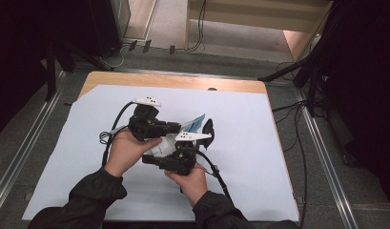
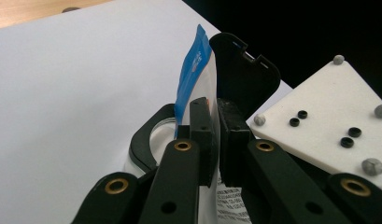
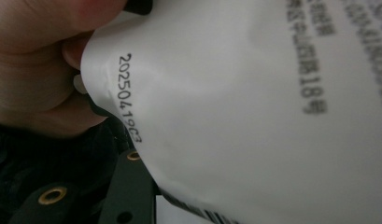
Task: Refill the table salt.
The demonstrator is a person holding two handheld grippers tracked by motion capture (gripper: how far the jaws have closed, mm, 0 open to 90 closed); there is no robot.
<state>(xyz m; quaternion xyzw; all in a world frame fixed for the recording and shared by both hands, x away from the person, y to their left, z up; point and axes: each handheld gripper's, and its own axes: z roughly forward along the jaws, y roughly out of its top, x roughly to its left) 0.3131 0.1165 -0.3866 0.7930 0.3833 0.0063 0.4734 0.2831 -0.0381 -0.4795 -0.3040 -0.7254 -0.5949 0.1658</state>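
The left gripper (image 2: pixel 215 135) had its jaws clamped on the white plastic pouch with blue edge (image 2: pixel 194 74), steadying it above the white surface (image 1: pixel 240 143); whether the right gripper (image 1: pixel 179 160) gripped it, I could not tell.

White sheet (image 1: pixel 240 157) bare all round, packet (image 1: pixel 195 123) between tongs

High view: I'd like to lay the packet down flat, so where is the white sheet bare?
The white sheet lies bare right of the right gripper out to its right edge, and left of the left gripper. The middle is crowded: both grippers and hands cluster around the packet.
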